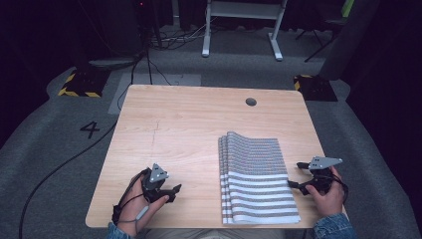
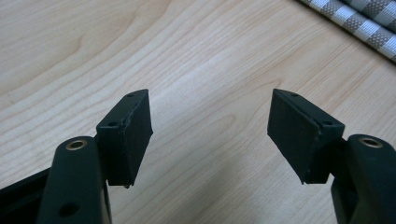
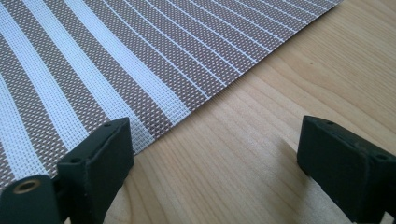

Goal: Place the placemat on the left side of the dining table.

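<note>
The left gripper [image 1: 169, 191] rests near the table's front left corner, fingers [image 2: 133, 133] spread wide; the right gripper [image 1: 297, 174], at the right edge, likewise gapes.

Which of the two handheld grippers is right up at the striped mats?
The right gripper: its jaws stand open at the right edge of the stack of striped mats. The left gripper, also open, sits over bare table, apart from the stack.

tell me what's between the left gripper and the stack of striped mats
Only bare wood: in the high view, nothing lies on the table between the left gripper and the striped mats.
</note>
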A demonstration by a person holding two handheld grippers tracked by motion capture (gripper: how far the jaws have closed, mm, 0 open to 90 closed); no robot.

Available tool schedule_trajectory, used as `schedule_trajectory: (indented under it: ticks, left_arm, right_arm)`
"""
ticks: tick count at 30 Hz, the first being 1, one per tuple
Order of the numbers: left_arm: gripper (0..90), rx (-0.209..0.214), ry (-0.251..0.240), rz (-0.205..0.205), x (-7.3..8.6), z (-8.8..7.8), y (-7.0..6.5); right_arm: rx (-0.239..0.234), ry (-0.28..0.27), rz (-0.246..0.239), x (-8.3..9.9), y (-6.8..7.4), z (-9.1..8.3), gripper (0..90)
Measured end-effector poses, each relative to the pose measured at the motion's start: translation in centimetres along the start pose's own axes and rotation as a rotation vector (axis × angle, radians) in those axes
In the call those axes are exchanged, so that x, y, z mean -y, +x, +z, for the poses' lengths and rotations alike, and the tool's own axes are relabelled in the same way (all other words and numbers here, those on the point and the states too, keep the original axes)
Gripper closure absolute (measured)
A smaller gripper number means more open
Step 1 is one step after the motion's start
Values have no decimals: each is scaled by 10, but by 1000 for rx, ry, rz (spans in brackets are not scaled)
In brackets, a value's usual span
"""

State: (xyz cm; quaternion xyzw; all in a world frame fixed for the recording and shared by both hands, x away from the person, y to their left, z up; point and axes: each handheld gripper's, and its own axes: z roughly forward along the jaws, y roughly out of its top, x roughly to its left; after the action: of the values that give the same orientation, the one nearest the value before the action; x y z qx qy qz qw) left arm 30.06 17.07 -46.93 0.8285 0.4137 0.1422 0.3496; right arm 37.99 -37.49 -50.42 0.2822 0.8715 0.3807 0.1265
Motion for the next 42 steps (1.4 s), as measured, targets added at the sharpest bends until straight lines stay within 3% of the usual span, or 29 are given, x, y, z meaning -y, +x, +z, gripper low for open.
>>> schedule_trajectory:
  ticks: [5,7,11,16,22,32,35,38,40,42]
  left_arm:
    - [312,8,-15,6,-5,-6,1]
    - [312,44,-26,21,-9,-9,1]
    - [311,68,-43,42,-15,-17,-1]
    - [312,106,-66,34,-19,-21,-5]
    - [321,124,-94,44,-32,-22,-12]
    - [332,208,-103,103,-67,0,-38]
    - [332,233,-95,154,-81,11,-47]
    - [331,261,-85,166,-91,23,-53]
    - [330,301,-85,152,-100,38,-59]
    - [330,314,-84,152,-102,43,-60]
  right_arm:
    - [0,0,1,0,0,0,109]
    - [0,0,1,0,0,0,110]
    - [-1,0,3,0,0,0,113]
    - [2,0,3,0,0,0,113]
    - [2,0,6,0,0,0,113]
    - [6,0,8,0,0,0,113]
    - [8,-1,13,0,0,0,113]
    - [10,-1,14,0,0,0,113]
    - [9,-1,14,0,0,0,113]
    - [10,0,15,0,0,0,113]
